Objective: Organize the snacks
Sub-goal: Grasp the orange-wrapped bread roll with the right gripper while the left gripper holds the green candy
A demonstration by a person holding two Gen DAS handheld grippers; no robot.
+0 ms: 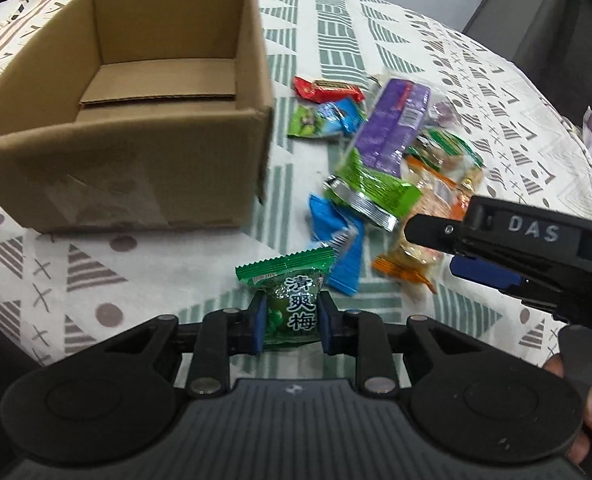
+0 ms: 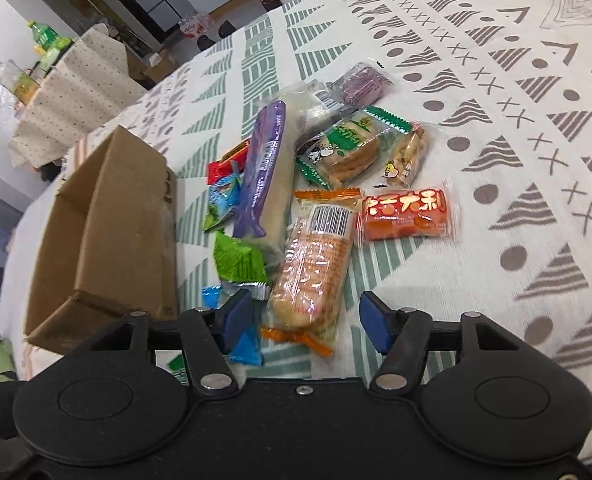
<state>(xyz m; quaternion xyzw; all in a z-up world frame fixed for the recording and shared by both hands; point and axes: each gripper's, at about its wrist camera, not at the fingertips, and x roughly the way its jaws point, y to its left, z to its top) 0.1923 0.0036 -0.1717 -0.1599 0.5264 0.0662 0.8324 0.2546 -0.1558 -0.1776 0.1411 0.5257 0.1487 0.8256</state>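
Green plum candy packet [image 1: 292, 300] clamped between blue pads of left gripper [image 1: 290, 326] above patterned tablecloth [image 1: 96, 280], right gripper [image 2: 306, 320] spread wide over orange cracker pack [image 2: 316, 268], snack pile [image 1: 380, 152] scattered beyond, cardboard box [image 1: 136, 160] positioned left of pile.

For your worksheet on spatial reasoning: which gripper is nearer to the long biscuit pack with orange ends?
Right. The right gripper is open with its fingers either side of the biscuit pack. The left gripper, shut on a green plum candy, is off to the side.
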